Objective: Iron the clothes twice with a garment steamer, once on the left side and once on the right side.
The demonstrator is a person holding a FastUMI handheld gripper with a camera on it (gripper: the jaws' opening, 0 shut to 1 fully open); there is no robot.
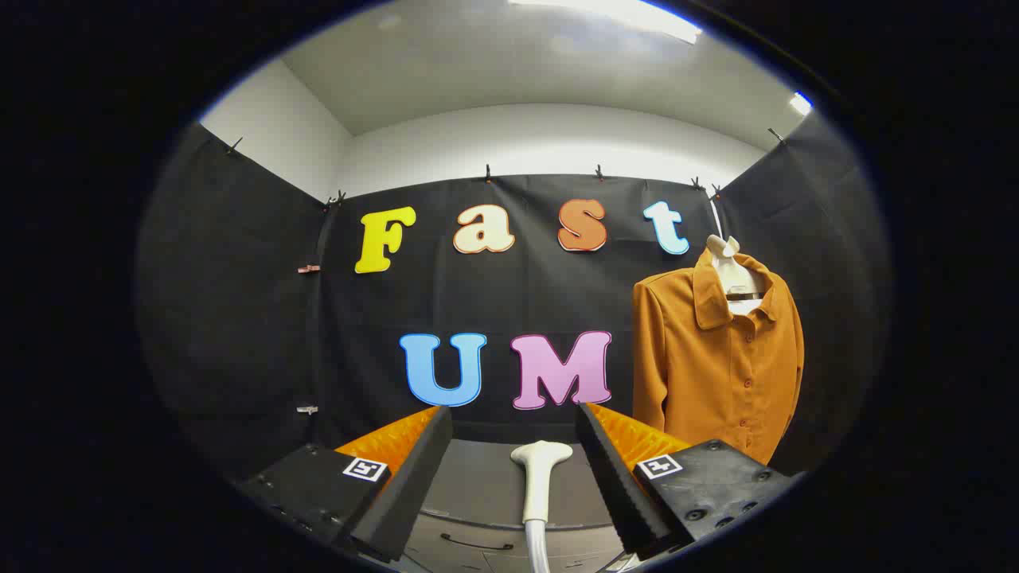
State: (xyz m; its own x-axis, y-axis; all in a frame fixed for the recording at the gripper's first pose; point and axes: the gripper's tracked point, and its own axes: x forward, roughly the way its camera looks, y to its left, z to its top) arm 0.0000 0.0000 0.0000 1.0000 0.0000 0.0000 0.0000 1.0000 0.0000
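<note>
Nearest the camera, the gripper has its two fingers spread wide apart, gripping nothing. In the gap between them, touching neither finger, stands the white garment steamer head, upright with its flat flared top uppermost and its pale hose running down from it. It rests on a grey tabletop that has a drawer front with a dark handle below the edge. Beyond the right finger, well apart from the steamer, an orange buttoned shirt hangs on a white hanger against the black cloth wall, collar open, front placket facing the camera, sleeves hanging straight down.
</note>
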